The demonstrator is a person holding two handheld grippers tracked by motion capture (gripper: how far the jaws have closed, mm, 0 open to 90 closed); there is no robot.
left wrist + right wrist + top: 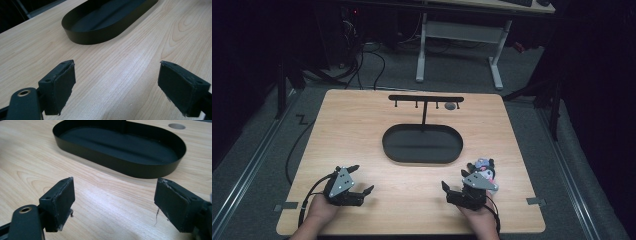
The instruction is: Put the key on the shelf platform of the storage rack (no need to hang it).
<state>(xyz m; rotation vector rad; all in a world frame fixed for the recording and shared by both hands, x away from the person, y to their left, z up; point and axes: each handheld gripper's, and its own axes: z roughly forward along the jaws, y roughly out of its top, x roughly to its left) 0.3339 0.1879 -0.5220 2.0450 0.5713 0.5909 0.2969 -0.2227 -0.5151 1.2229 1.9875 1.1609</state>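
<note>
left gripper: jaws apart, empty | right gripper: jaws apart, empty | plush toy just beyond right gripper | likely next: grab toy by body, clear of oval tray

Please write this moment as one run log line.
left gripper: open, empty | right gripper: open, empty | black tray: empty | plush keychain: beside right gripper

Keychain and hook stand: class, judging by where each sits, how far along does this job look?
Nothing looks done: the stand's hooks are bare and its tray is empty. Nothing is in hand; both hand-held grippers, left and right, are open. The keychain lies beside the right one, probably still to be hung.
</note>
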